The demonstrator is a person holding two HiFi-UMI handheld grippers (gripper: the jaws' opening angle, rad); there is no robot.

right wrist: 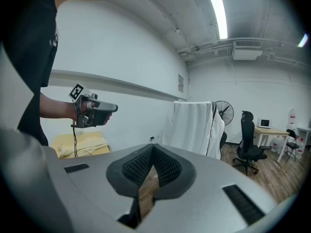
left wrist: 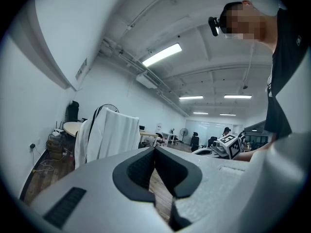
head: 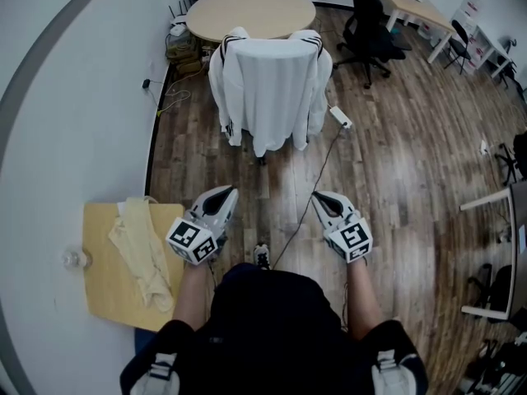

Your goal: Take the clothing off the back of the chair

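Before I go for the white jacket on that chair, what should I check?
1. White black-striped jacket draped over chair: ok.
2. Left tool open for grasping: not ok, shut and empty.
3. Right tool open: not ok, shut and empty.
4. Tools within reach of jacket: not ok, wooden floor lies between.
5. Walkway free: not ok, black cable and white power strip lie there.
6. Jacket snag-free: cannot tell.

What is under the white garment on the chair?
The white garment hides the chair's back entirely in the head view, and no seat shows. Only a dark bit of chair base shows below its hem.
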